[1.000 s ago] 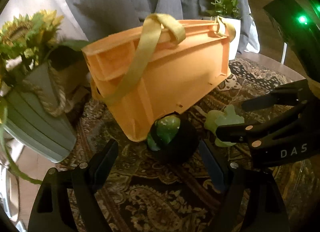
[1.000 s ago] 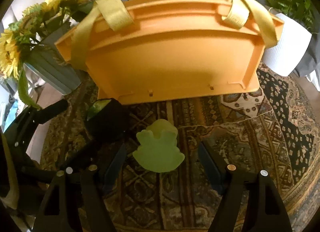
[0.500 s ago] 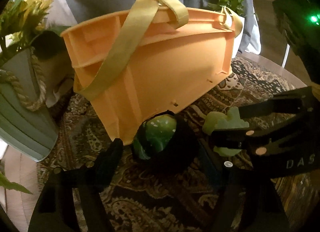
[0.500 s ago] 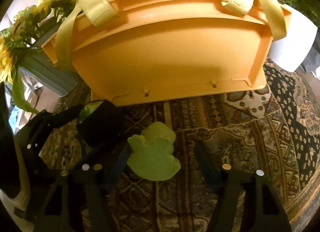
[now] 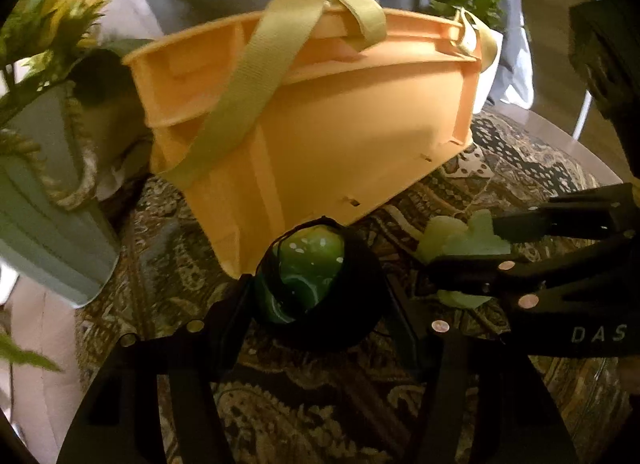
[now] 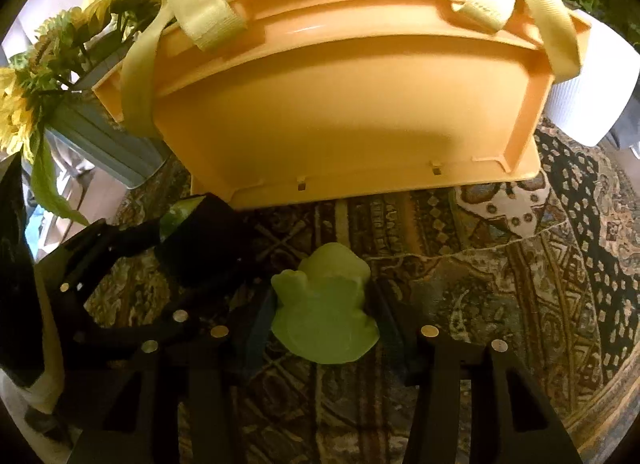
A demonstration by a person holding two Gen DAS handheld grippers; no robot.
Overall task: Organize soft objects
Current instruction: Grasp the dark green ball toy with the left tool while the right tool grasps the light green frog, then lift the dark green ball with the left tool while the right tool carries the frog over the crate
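Surface: a paisley-patterned cloth [image 6: 500,284] is covering the round tabletop, with grey fabric hanging behind.
Green frog toy [image 6: 326,310]: it is lying flat on the cloth in front of the basket, directly between the right gripper [image 6: 320,324] jaws, which have just been closing and are now touching its sides — gripping, as far as I can judge.
Green ball in black pouch [image 5: 316,284]: it is sitting at the basket's near corner, between the left gripper [image 5: 320,304] jaws, which have just been closing and are pressing against the pouch.
Orange basket [image 6: 352,104]: it is standing just behind both toys — so each hand is lifting up and forward, I judge.
Surroundings: sunflowers in a grey pot [image 5: 44,200] are standing left, a white planter [image 6: 592,104] right.
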